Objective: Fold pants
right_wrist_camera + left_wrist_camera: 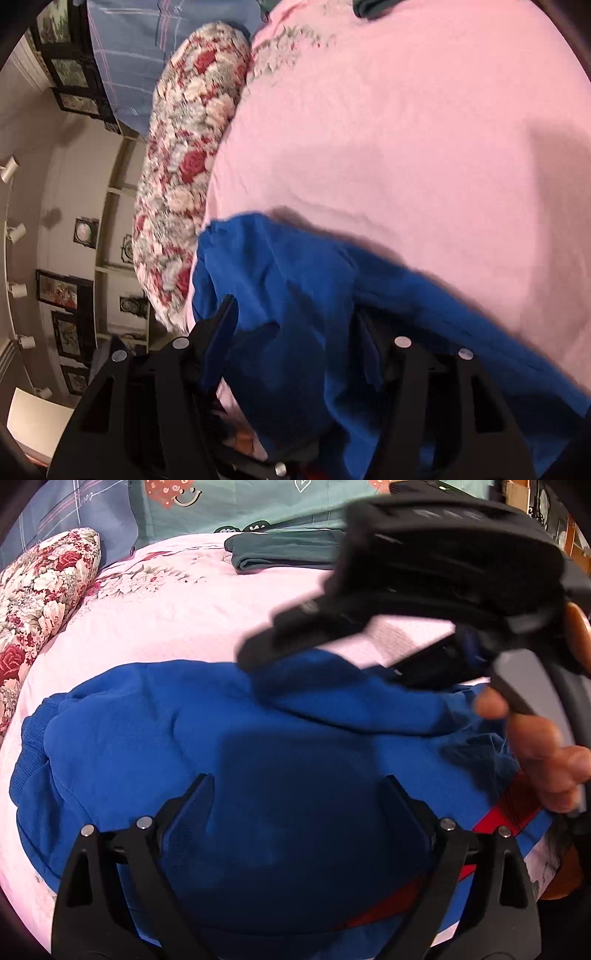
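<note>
The blue pants (pixel 184 731) lie bunched on the pink bedsheet (pixel 177 620), with a red stripe (pixel 506 808) at their right end. My left gripper (pixel 297 781) hovers just above the blue cloth with its jaws wide apart and nothing between them. My right gripper (pixel 258 653) shows blurred at the upper right of the left wrist view, held by a hand (pixel 546 753), its fingers over the far edge of the pants. In the right wrist view the right gripper (pixel 295 314) has its jaws apart with a fold of the blue pants (pixel 291 280) draped between them.
A floral pillow (pixel 40 602) lies at the left of the bed; it also shows in the right wrist view (pixel 188 166). A folded dark green garment (pixel 280 552) sits at the far side. A teal and blue quilt (pixel 229 506) lies behind it.
</note>
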Demonstrator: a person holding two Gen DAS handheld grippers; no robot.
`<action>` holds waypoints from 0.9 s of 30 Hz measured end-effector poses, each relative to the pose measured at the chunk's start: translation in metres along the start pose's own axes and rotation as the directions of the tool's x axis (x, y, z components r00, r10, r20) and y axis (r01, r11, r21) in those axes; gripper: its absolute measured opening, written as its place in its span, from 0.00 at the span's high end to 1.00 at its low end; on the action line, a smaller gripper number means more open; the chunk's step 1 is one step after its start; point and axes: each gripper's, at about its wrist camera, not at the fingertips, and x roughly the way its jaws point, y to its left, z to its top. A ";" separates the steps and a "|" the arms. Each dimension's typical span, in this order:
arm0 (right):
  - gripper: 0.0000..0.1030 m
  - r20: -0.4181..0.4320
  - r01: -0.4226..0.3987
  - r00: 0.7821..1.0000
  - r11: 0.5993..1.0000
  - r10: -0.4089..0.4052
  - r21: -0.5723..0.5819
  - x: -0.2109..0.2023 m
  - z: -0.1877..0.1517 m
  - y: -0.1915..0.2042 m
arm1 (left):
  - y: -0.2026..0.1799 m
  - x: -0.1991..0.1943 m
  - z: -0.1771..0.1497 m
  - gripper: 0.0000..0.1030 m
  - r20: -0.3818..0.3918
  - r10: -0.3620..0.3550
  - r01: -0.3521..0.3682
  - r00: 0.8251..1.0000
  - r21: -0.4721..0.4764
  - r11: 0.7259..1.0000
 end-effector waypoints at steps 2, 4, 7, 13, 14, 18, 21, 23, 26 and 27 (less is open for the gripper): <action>0.40 0.113 0.059 0.992 0.998 -0.057 -0.016 -0.011 0.003 0.001 | 0.003 0.000 0.000 0.10 0.003 -0.013 0.013 1.000 -0.007 1.000; 0.40 0.209 0.116 0.972 0.993 -0.110 -0.017 -0.024 0.005 0.001 | 0.005 0.000 0.000 0.09 0.004 -0.029 0.029 1.000 -0.018 0.999; 0.40 0.281 0.146 0.950 0.989 -0.136 -0.014 -0.038 0.012 -0.001 | 0.005 0.002 0.001 0.08 -0.001 -0.036 0.036 0.999 -0.020 0.999; 0.40 0.261 0.090 0.961 0.996 -0.086 -0.005 -0.044 0.022 0.005 | 0.006 0.000 0.000 0.07 0.004 -0.051 0.051 0.999 -0.029 0.998; 0.40 0.253 0.081 0.965 0.996 -0.073 -0.021 -0.046 0.020 0.012 | 0.006 0.000 -0.001 0.07 0.005 -0.053 0.053 0.999 -0.031 0.998; 0.40 0.190 0.133 0.975 0.989 -0.118 -0.069 -0.037 0.009 0.031 | 0.003 0.000 -0.001 0.07 0.001 -0.043 0.043 0.999 -0.023 0.999; 0.40 0.258 0.266 0.934 0.963 -0.247 -0.038 -0.034 0.008 0.023 | 0.004 -0.002 -0.001 0.07 0.005 -0.050 0.050 0.999 -0.029 0.998; 0.40 0.215 0.228 0.950 0.974 -0.224 0.008 -0.028 0.012 0.009 | 0.004 -0.002 -0.002 0.07 0.007 -0.056 0.056 0.998 -0.034 0.998; 0.40 0.061 0.113 0.991 0.990 -0.118 0.089 -0.007 0.009 -0.007 | 0.004 -0.002 -0.001 0.07 0.007 -0.056 0.056 0.998 -0.033 0.998; 0.40 0.034 0.080 0.996 0.992 -0.084 0.102 -0.004 0.006 -0.008 | 0.004 -0.003 -0.001 0.07 0.008 -0.058 0.058 0.998 -0.035 0.998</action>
